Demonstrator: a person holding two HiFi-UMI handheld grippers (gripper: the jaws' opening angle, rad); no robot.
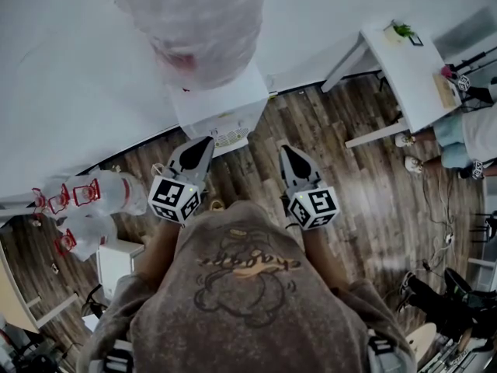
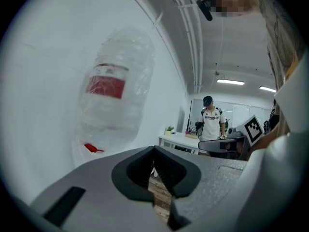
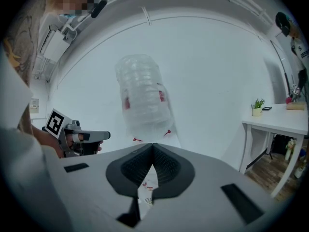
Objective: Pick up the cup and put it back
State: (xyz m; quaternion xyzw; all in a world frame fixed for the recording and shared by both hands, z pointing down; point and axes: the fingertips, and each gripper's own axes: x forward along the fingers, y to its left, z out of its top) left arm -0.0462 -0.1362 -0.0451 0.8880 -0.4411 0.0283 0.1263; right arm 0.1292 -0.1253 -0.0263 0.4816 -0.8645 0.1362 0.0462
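left tongs [image 1: 205,143] and right tongs [image 1: 288,151] both pinched shut, empty; no cup in sight; guessing light, crushable; take mid-wall gently

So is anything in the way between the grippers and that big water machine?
Nothing visible. The left gripper and right gripper both point straight at the water dispenser, shut and empty. No cup shows in any view.

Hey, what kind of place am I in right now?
Probably an office or lab room: a water dispenser with a large upturned bottle, a white desk with a small potted plant, and ceiling strip lights.
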